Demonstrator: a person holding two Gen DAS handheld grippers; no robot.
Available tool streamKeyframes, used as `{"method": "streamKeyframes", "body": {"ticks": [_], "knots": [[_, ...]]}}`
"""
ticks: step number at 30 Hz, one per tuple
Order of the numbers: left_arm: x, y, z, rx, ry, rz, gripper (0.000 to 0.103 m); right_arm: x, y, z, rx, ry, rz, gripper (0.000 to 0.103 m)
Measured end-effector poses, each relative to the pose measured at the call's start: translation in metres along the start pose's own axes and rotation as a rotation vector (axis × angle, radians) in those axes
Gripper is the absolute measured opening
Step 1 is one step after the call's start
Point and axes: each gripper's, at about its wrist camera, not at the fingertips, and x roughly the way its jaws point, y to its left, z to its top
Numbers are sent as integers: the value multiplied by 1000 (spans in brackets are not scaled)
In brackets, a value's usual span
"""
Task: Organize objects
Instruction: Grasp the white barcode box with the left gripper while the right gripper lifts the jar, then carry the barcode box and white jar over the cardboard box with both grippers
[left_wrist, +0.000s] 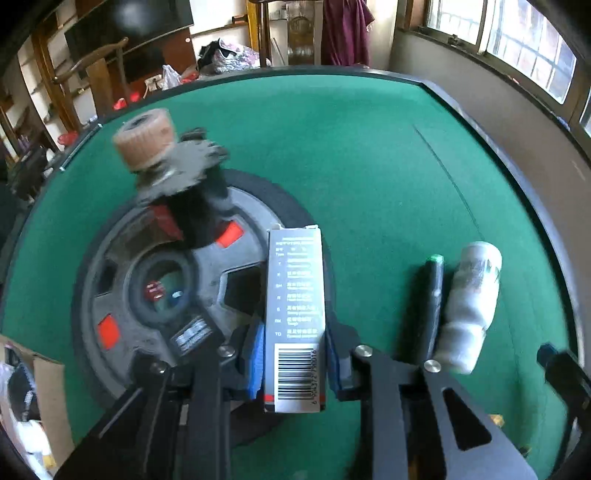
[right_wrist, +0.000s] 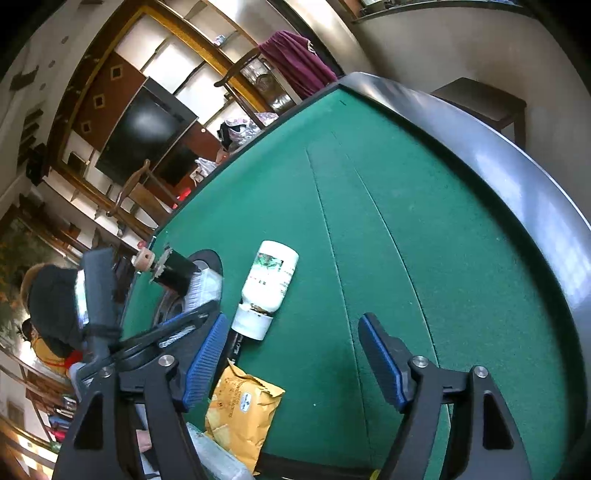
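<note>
Left gripper clamps one box | right gripper agape | one bottle

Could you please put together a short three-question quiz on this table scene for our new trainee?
1. True or false: the left gripper is shut on the box.
2. Which lies right beside the white bottle? A) a dark pen B) a spoon C) a cup
3. What does the right gripper hold?

Key:
1. True; its blue fingers press both sides of the box.
2. A; the pen lies along the bottle on the green table.
3. Nothing; its fingers stand apart over the table, with the yellow packet below.
</note>
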Motion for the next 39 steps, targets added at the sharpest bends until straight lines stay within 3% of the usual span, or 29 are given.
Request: {"method": "streamKeyframes", "body": {"ticks": [8, 16, 20, 25, 32, 36, 39], "knots": [[-49, 44, -43, 10, -48, -102, 26, 6, -2, 2, -1, 7, -13, 79], [-142, 94, -129, -74, -148, -292, 26, 11, 3, -5, -50, 7, -53, 79], [-177, 111, -166, -82, -218, -336, 26, 9, 18, -14, -130, -33, -142, 79], [-188, 138, -193, -107, -223, -381, 26, 5, 38, -4, -153, -47, -239, 79], [-184, 162, -210, -147, -231, -429, 26, 35, 66, 36, -133, 48, -337, 77], [-176, 175, -214, -165, -212, -455, 26, 63, 65, 43, -85, 142, -402, 60], [-168, 184, -216, -175, -195, -469, 26, 75, 67, 43, -72, 169, -405, 59]]}}
